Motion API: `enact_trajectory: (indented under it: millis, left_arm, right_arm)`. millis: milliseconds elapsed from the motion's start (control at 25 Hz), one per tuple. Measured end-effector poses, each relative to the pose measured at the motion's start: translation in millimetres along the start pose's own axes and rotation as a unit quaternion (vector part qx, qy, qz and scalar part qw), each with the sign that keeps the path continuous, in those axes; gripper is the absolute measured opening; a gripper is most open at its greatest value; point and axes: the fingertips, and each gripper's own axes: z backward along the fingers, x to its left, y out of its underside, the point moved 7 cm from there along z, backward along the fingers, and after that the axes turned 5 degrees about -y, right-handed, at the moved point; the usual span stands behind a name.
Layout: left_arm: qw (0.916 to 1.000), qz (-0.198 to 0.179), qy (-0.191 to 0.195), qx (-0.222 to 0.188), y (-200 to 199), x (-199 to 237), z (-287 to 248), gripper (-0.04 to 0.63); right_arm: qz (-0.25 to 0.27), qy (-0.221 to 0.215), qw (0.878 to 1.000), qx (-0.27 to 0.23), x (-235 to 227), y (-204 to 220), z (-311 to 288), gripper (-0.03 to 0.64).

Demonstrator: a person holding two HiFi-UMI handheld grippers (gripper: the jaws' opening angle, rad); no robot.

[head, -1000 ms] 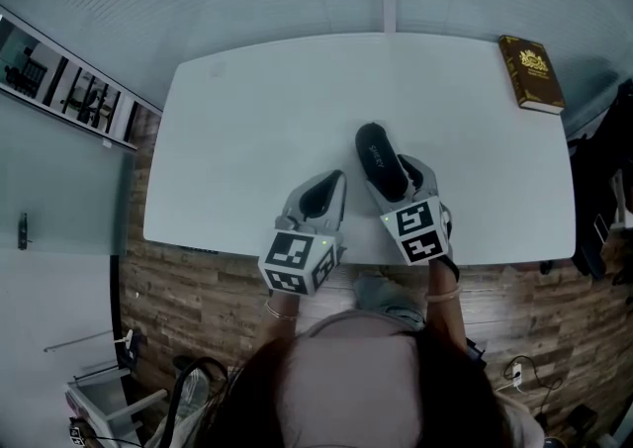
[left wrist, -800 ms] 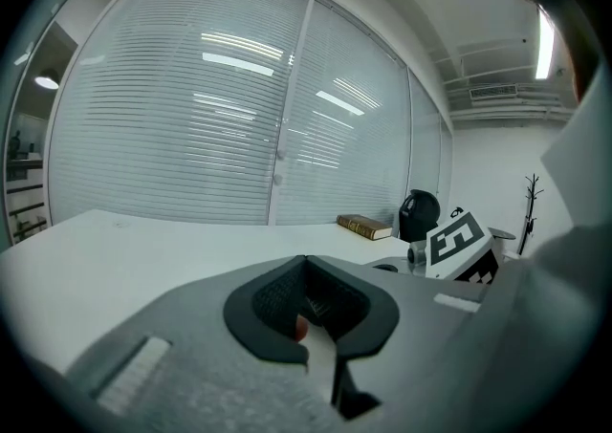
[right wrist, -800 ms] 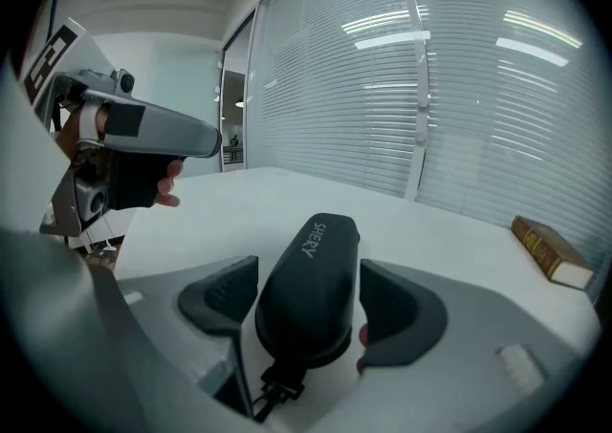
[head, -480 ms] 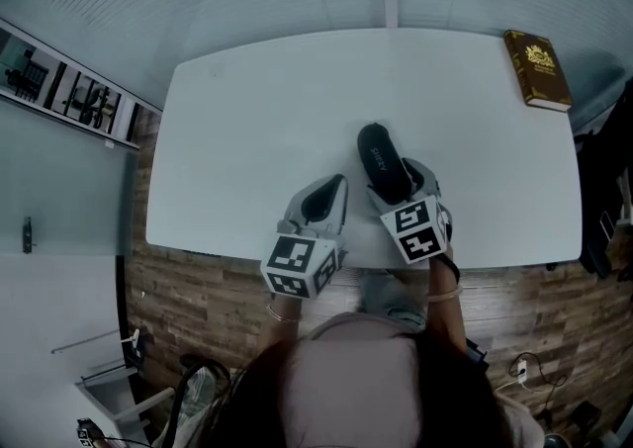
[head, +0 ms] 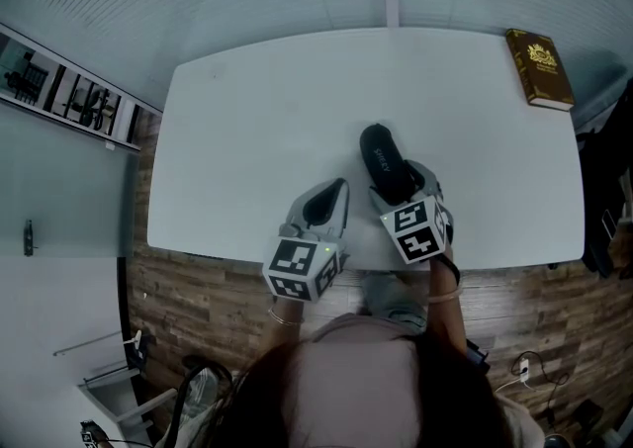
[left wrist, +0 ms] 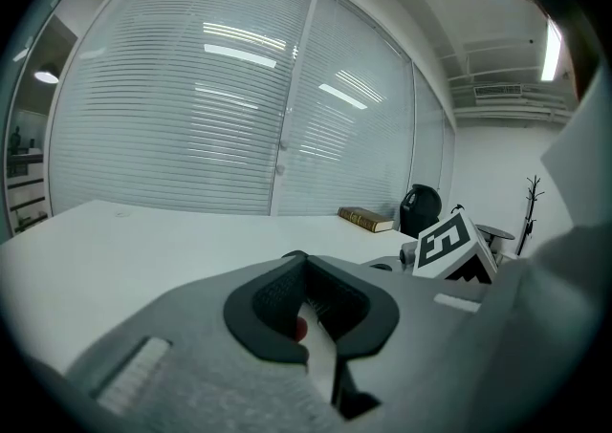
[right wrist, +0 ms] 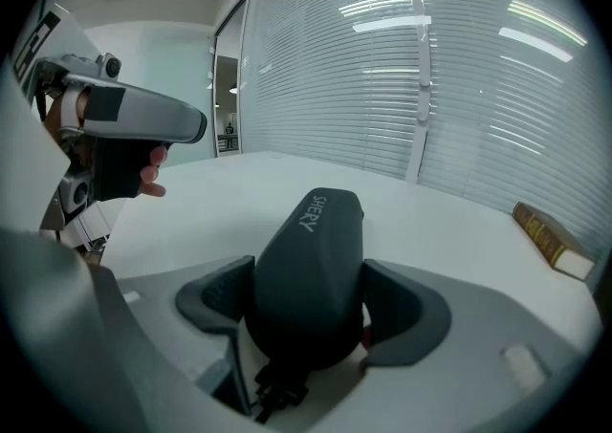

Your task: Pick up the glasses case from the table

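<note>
Right tongs (right wrist: pixel 311 305), just opened, loosely flank the smooth black rounded glasses case (right wrist: pixel 316 240); left tongs (left wrist: pixel 308 312) clenched empty

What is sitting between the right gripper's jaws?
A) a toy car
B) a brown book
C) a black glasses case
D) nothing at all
C: the right gripper view shows the black glasses case lying on the table between the jaws of the right gripper, which have just been opening around it.

Matt black glasses case (head: pixel 386 159), smooth white table (head: pixel 257 130), wood-plank floor (head: pixel 188 288)
</note>
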Motion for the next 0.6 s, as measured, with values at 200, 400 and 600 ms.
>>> enact_trajectory:
  millis: [200,400,600]
  left_arm:
    - [1.0,0.002,-0.002,-0.001,1,2,6,0.005]
    - [1.0,0.003,-0.008,-0.003,2,6,12,0.005]
    - [0.9999,0.003,-0.01,-0.007,2,6,17,0.005]
  right_arm:
    - [0.0,0.004,1.0,-0.001,1,0,0,0.35]
    - [0.001,0.003,1.0,-0.006,4,1,2,0.347]
    - [0.0,0.001,1.0,-0.012,6,2,5,0.344]
